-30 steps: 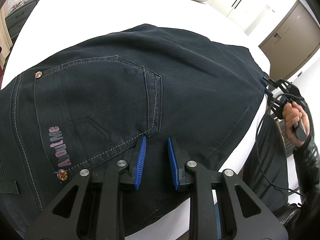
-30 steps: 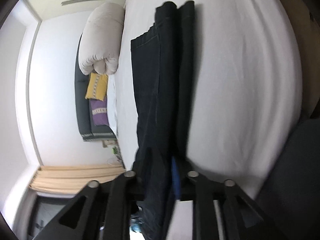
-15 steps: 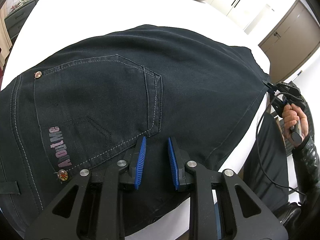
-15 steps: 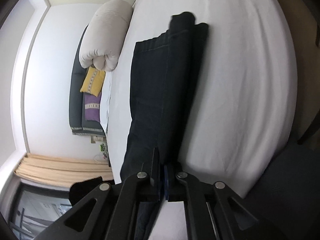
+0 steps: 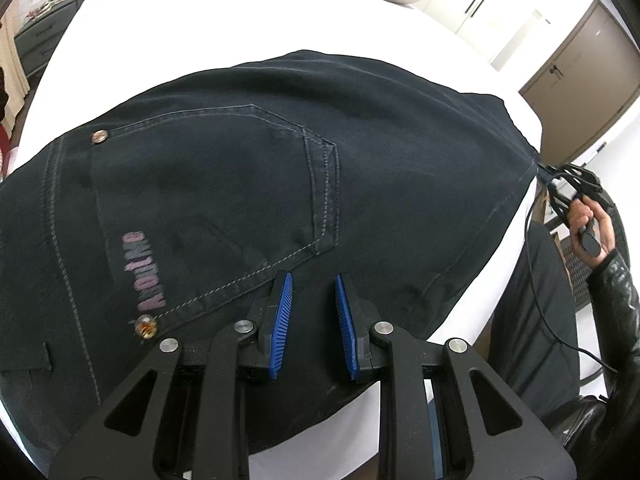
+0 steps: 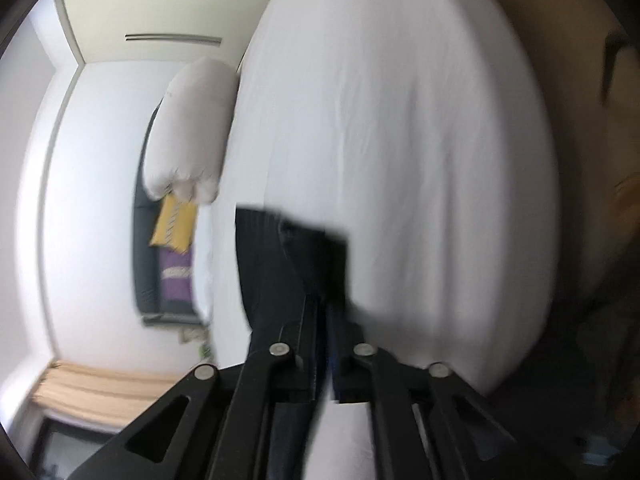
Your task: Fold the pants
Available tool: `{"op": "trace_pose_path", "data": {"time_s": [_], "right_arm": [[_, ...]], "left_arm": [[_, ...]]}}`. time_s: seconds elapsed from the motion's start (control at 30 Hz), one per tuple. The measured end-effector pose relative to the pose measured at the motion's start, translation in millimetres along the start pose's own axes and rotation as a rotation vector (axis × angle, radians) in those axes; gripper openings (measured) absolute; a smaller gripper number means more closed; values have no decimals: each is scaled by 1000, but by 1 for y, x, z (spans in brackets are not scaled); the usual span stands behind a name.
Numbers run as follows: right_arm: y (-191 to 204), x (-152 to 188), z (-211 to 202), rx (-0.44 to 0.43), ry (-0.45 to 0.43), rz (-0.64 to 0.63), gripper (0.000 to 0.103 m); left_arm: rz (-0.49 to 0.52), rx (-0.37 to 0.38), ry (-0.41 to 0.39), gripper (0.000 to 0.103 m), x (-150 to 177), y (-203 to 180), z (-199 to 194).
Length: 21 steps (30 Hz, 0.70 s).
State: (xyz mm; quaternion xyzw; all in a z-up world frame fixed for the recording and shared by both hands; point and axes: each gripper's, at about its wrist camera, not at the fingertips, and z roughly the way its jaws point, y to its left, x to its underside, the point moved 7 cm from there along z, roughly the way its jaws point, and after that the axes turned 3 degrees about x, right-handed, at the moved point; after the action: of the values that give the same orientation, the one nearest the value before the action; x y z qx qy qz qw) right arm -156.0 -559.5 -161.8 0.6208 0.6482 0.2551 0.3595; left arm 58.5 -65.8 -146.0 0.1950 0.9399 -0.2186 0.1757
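Observation:
Dark navy pants (image 5: 248, 184) lie on the white bed (image 5: 168, 32), back pocket with pink lettering facing up. My left gripper (image 5: 311, 292) is open, its blue pads just above the fabric below the pocket, holding nothing. My right gripper (image 6: 323, 312) is shut on the pants' leg end (image 6: 296, 256) and holds it up over the bed; the view is blurred. The right gripper also shows in the left wrist view (image 5: 560, 184), pinching the far right corner of the pants at the bed's edge.
A rolled white duvet (image 6: 188, 132) lies at the head of the bed, with a yellow and a purple cushion (image 6: 174, 224) on a dark sofa behind. A brown cabinet (image 5: 580, 76) stands to the right. The person's dark-clad legs (image 5: 532, 320) are beside the bed.
My right gripper has closed on the leg end and lifted and pulled it, so less of the pants shows ahead of it. My left gripper has stayed put and open.

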Motion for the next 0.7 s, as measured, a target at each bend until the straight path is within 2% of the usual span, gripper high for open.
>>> {"op": "trace_pose_path", "data": {"time_s": [0.03, 0.07, 0.1, 0.2, 0.23, 0.33, 0.4, 0.47, 0.5, 0.53, 0.57, 0.63, 0.7], "right_arm": [[0, 0, -14, 38, -51, -11, 53], [6, 4, -23, 26, -64, -32, 53], [18, 15, -27, -16, -32, -72, 53], [73, 74, -14, -157, 187, -213, 47], [101, 108, -2, -207, 298, -291, 45], [157, 199, 28, -279, 507, -462, 44], [167, 251, 51, -278, 654, -507, 44], [153, 289, 74, -189, 750, -527, 44], [142, 301, 81, -146, 788, -529, 41], [129, 308, 84, -113, 810, -531, 17], [116, 308, 84, -92, 803, -530, 3], [100, 299, 79, -131, 820, -449, 0], [96, 289, 71, -127, 803, -434, 0]], "left_arm": [[0, -3, -5, 22, 0, -1, -2], [1, -9, -10, 22, 1, -2, -4], [2, -15, -17, 22, 1, -4, -6], [17, 10, -52, 22, -2, -17, -12], [24, 24, -69, 22, -6, -22, -13], [39, 40, -79, 22, -14, -34, -7], [51, 35, -44, 22, -9, -36, 3], [47, 23, -26, 22, 2, -33, 11], [32, 40, -41, 22, 5, -31, 8], [11, 58, -45, 22, 9, -29, 6], [4, 67, -48, 22, 13, -27, 4], [9, 77, -50, 22, 21, -26, -1], [18, 80, -54, 22, 23, -26, -7]]}}
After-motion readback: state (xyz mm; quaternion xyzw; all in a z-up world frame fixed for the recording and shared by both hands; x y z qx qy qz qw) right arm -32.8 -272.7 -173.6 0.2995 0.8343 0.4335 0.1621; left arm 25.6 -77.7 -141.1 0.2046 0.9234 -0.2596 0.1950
